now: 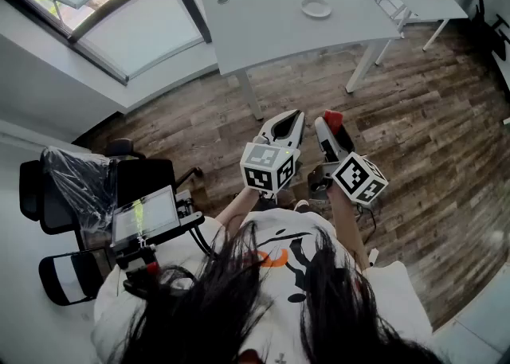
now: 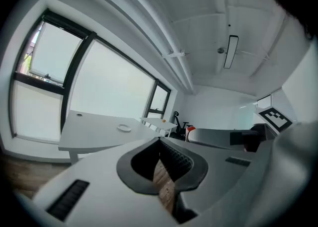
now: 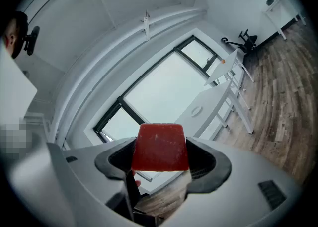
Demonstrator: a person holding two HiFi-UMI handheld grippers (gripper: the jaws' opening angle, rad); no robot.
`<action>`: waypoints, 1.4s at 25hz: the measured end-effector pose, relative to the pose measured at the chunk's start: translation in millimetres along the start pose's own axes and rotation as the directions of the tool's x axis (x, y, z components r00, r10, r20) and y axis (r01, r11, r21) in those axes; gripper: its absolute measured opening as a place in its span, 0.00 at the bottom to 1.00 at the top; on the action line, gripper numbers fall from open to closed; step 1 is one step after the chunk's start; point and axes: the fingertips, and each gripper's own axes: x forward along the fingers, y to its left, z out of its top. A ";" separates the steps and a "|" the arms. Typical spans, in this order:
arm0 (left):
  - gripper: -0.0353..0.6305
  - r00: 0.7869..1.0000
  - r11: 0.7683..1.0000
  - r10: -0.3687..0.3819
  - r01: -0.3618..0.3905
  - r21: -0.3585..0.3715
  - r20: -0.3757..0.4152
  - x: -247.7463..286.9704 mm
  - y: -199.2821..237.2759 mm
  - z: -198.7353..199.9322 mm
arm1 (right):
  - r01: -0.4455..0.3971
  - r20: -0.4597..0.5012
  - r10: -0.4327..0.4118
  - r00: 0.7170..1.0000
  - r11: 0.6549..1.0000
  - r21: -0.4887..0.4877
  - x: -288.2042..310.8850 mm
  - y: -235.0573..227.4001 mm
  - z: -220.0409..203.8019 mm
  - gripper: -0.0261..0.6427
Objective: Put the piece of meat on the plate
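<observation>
red piece of meat (image 3: 160, 144), judged firm and light, is pinched by its sides in the right gripper (image 3: 160, 154); left gripper (image 2: 161, 151) is pressed together.

Ahead of you, the grey table (image 1: 271, 32) stands on the wooden floor (image 1: 430, 115), a white plate (image 1: 316, 8) lying on it.

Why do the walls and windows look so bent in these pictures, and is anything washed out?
Left gripper view: the wide lens bows the dark window frame and blackens the corners; the panes glare white. Right gripper view: same bending; the red slab of meat in the right claw is backlit yet sharp. Head view: milder curving; the round white plate is small but clear.
</observation>
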 end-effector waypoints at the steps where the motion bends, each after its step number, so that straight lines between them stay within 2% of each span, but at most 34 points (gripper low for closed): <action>1: 0.06 1.000 1.000 -0.002 0.002 0.001 0.001 0.2 -0.4 0.4 | 0.001 0.000 -0.001 1.000 1.000 0.000 0.3 -0.2 -0.1 0.51; 8: 0.06 1.000 1.000 -0.005 0.005 -0.002 -0.001 1.0 -0.9 1.0 | 0.010 0.002 -0.010 1.000 1.000 -0.028 1.4 0.5 1.5 0.51; 23: 0.06 1.000 1.000 0.008 -0.009 -0.005 -0.013 -0.2 2.6 -2.5 | 0.009 -0.019 -0.009 1.000 1.000 0.018 0.2 -1.6 -1.6 0.51; 28: 0.06 1.000 1.000 0.018 -0.018 0.001 -0.017 9.0 -17.6 -13.7 | 0.000 -0.031 0.001 1.000 1.000 0.026 -15.6 -21.4 3.3 0.51; 35: 0.06 0.999 0.999 0.037 -0.037 -0.018 -0.012 45.4 -31.2 -18.4 | -0.003 -0.070 0.005 0.998 1.000 0.031 -7.6 -53.3 23.0 0.51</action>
